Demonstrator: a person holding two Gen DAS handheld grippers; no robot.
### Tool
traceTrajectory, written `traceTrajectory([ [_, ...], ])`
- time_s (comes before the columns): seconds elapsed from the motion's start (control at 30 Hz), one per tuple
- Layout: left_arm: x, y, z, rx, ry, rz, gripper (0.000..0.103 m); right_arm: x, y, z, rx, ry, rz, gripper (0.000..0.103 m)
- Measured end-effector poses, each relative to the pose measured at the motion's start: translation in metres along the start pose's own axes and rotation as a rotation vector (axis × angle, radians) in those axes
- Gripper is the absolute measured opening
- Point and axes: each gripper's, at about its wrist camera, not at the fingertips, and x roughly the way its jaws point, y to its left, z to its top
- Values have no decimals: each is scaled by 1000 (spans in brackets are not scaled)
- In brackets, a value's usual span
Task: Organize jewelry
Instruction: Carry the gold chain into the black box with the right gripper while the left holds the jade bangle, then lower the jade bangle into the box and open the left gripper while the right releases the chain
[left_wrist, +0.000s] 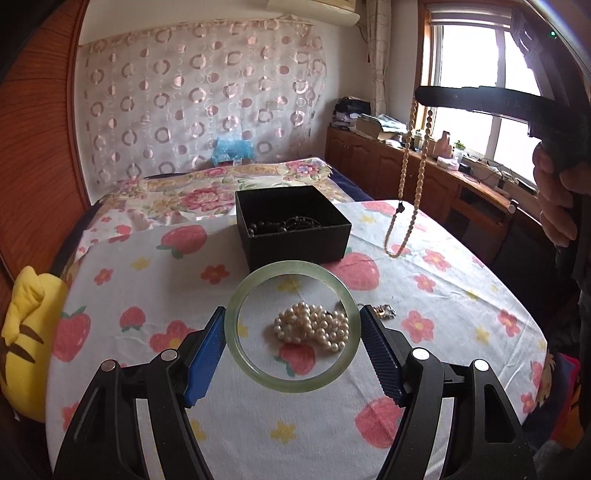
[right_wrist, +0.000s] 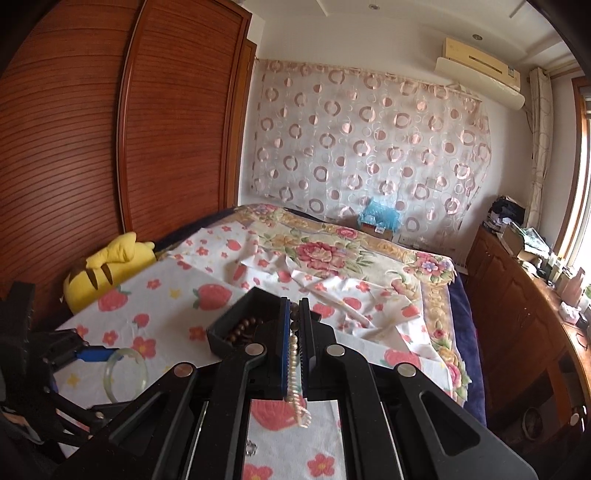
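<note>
My left gripper is shut on a pale green bangle, its blue pads pressing the ring's two sides, above the strawberry-print cloth. Through the ring I see a heap of white pearls lying on the cloth. Behind it stands an open black box with dark beads inside. My right gripper is shut on a cream bead necklace. In the left wrist view this necklace hangs in a long loop from the right gripper, right of the box. The bangle also shows at lower left in the right wrist view.
A small silvery piece lies on the cloth right of the pearls. A yellow plush toy sits at the table's left edge. Behind the table is a bed with a floral blanket; wooden cabinets run along the right under the window.
</note>
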Motion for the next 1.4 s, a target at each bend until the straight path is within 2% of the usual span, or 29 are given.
traceTrajectory([
  [0.43, 28, 14, 54, -1, -21, 1, 69, 24, -22, 43, 22, -40, 38, 5],
  [1.0, 88, 33, 99, -10, 30, -11, 69, 60, -43, 102, 23, -94, 113, 5],
  [1.13, 98, 35, 102, -9, 41, -11, 69, 81, -44, 96, 22, -67, 116, 5],
  [1.4, 118, 34, 99, 4, 75, -13, 69, 152, -40, 32, 92, 88, 164, 5],
])
